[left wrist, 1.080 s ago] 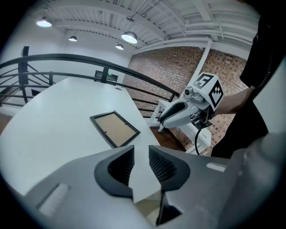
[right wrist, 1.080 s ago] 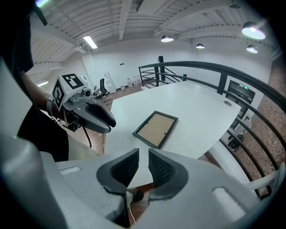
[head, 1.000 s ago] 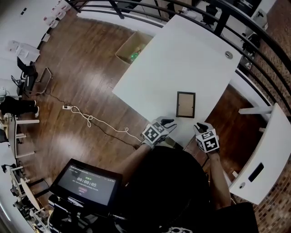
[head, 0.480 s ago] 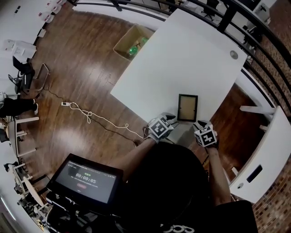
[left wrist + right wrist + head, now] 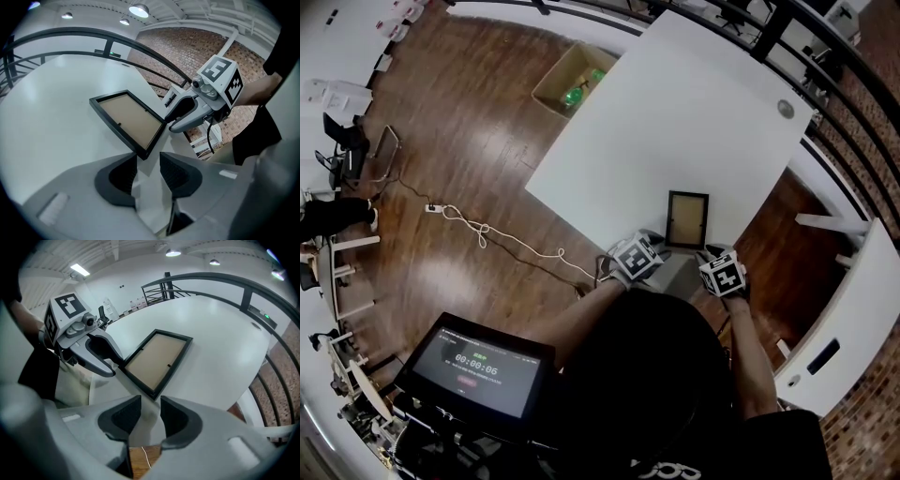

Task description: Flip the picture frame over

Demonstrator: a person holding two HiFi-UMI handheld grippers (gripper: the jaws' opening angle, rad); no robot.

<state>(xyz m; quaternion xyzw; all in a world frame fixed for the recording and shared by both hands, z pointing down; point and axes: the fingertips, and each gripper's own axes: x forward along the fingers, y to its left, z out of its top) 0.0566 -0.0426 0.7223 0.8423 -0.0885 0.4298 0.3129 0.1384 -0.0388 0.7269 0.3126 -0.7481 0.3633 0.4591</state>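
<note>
Two hand-held grippers low at the near edge of the white table (image 5: 675,112), side by side and angled steeply down. Closer in, at the lower left of the head view, a dark screen (image 5: 478,370) with a lit readout, then the person's dark top (image 5: 675,394) and both forearms reaching forward. On that side, the left gripper (image 5: 652,241): released, jaws spread and opening, no pad pressing on anything, only bare tabletop in the gap. Just at the mouth of that gap, in the left gripper view, one near corner of the picture frame (image 5: 129,119); touching or not, cannot tell. Beside it, the right gripper (image 5: 709,253): also released, jaws apart, with the table edge and a strip of wooden floor (image 5: 140,458) showing through the gap and the frame's other near corner just beyond the tips. Between and just ahead of the two grippers, the picture frame (image 5: 686,218), flat on the table close to its near edge, black rim around a tan panel facing up, a small dark tab on that panel in the right gripper view. Beyond the frame, a wide stretch of bare white tabletop. Off the table's far left side, on the wooden floor, an open cardboard box (image 5: 572,82) with something green inside, and a white cable (image 5: 487,239) trailing across the boards. Farthest out, a dark curved railing (image 5: 834,89) around the table's far side.
</note>
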